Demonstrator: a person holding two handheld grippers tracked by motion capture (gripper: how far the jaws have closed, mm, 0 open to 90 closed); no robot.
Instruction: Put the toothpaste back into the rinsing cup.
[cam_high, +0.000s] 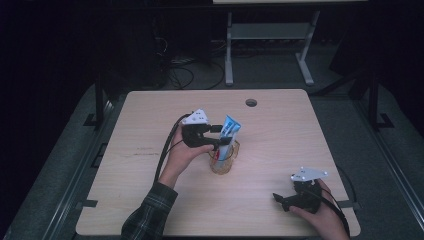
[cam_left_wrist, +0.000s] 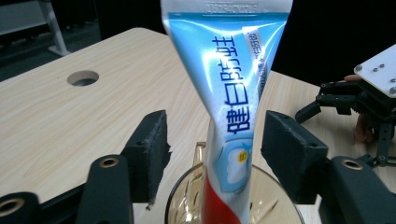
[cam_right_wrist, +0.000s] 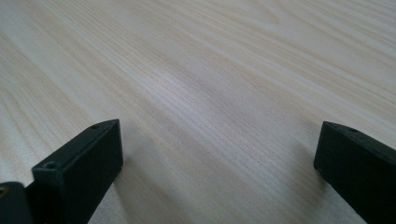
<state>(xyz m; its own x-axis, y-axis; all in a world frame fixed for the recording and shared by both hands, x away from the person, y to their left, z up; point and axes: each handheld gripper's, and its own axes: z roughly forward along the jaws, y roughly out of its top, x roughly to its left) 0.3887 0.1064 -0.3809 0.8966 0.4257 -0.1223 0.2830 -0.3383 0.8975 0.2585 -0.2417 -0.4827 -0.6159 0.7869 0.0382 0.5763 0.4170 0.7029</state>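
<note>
Glossy toothpaste tube (cam_left_wrist: 233, 93) upright in amber glass cup (cam_high: 223, 159), pale woodgrain table (cam_high: 150, 200)

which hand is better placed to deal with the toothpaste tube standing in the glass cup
Left. The left gripper has its open jaws either side of the toothpaste tube in the glass cup. The right gripper sits open at the table's near edge.

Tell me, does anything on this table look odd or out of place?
Slightly. A toothpaste tube stands on end in a clear glass cup, leaning rather than upright, most of it poking out above the rim. The left gripper has its pads either side of the tube without pressing it. Nothing looks spilled or damaged.
</note>
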